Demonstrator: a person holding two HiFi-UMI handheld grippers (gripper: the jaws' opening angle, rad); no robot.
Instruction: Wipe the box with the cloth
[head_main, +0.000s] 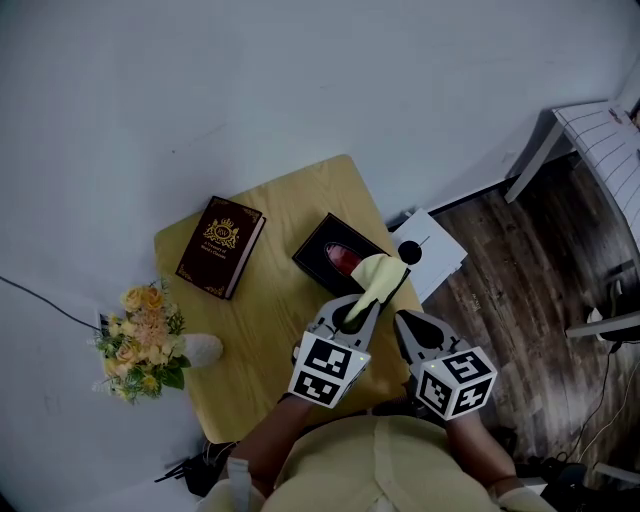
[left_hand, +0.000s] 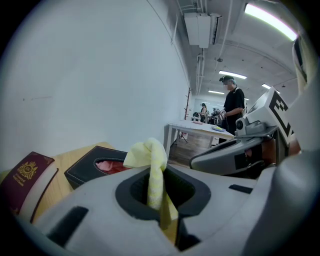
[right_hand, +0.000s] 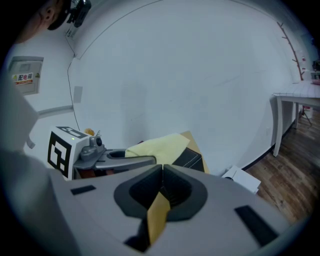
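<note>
book (head_main: 220, 247) left of box (head_main: 338, 256) | both on table (head_main: 270, 330) | flowers (head_main: 145, 340) at table's left | cloth (head_main: 378, 277) over box corner

The black, leather-look box (head_main: 335, 255) lies flat near the wooden table's (head_main: 270, 330) right edge, with something red, perhaps tissue, in its top slot. The pale yellow cloth (head_main: 378, 277), bunched, is pinched in the left gripper's (head_main: 352, 318) jaws over the box's near corner.

We see a small wooden table (head_main: 262, 335) carrying a dark red book (head_main: 221, 246) and a black box (head_main: 313, 257).
</note>
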